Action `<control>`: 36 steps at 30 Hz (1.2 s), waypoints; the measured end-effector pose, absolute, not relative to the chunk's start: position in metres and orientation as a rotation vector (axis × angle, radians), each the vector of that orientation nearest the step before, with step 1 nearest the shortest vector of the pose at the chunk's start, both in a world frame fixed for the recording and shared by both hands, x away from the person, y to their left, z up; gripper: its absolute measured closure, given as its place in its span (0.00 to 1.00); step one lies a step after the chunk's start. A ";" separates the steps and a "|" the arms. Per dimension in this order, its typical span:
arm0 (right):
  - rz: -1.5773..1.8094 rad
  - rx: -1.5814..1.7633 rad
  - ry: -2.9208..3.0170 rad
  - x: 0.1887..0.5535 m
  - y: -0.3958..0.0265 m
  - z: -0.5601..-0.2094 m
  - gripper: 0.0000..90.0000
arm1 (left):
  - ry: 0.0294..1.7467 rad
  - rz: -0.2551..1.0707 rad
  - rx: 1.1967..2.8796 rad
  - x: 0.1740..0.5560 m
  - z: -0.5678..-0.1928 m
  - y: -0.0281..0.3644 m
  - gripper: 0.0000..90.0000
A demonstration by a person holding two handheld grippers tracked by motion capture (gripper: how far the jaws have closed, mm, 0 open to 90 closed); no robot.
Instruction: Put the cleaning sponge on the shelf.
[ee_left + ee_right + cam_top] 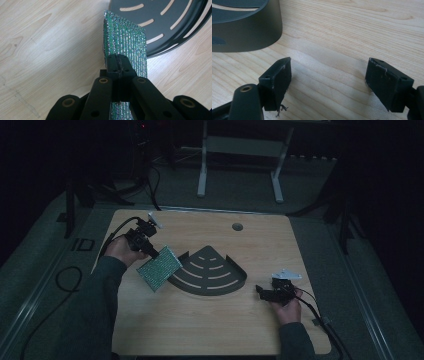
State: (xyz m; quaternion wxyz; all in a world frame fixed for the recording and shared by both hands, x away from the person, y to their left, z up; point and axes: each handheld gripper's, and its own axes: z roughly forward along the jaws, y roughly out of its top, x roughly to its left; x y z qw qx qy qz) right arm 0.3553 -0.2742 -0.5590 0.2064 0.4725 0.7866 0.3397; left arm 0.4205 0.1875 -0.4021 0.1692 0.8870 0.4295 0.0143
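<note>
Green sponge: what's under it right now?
The green sponge, clamped in the left hand-held gripper, hangs over bare wooden table, its far corner overlapping the dark slotted tray. The patch directly beneath is hidden.

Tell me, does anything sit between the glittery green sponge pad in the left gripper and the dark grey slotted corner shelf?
Nothing visible does. The left gripper pinches the glittery green sponge pad beside the dark grey slotted corner shelf, with bare wooden table between them. The right gripper rests open on the shelf's other side.

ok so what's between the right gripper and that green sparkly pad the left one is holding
In the high view, the dark slotted corner tray sits between the right gripper and the green pad, with bare wooden table on the right gripper's side.
</note>
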 end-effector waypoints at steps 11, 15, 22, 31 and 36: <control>0.947 1.316 2.191 0.356 -0.274 -0.559 0.23 | 1.172 0.070 2.560 0.427 -0.397 0.167 1.00; 0.947 1.315 2.191 0.356 -0.274 -0.559 0.23 | 1.161 0.079 2.567 0.428 -0.396 0.162 1.00; 0.947 1.313 2.192 0.356 -0.274 -0.559 0.23 | 1.145 0.098 2.576 0.433 -0.395 0.152 1.00; 0.946 1.311 2.192 0.356 -0.274 -0.559 0.23 | 1.142 0.080 2.566 0.443 -0.402 0.144 1.00; 0.946 1.311 2.192 0.356 -0.274 -0.559 0.23 | 1.144 0.084 2.569 0.447 -0.406 0.140 1.00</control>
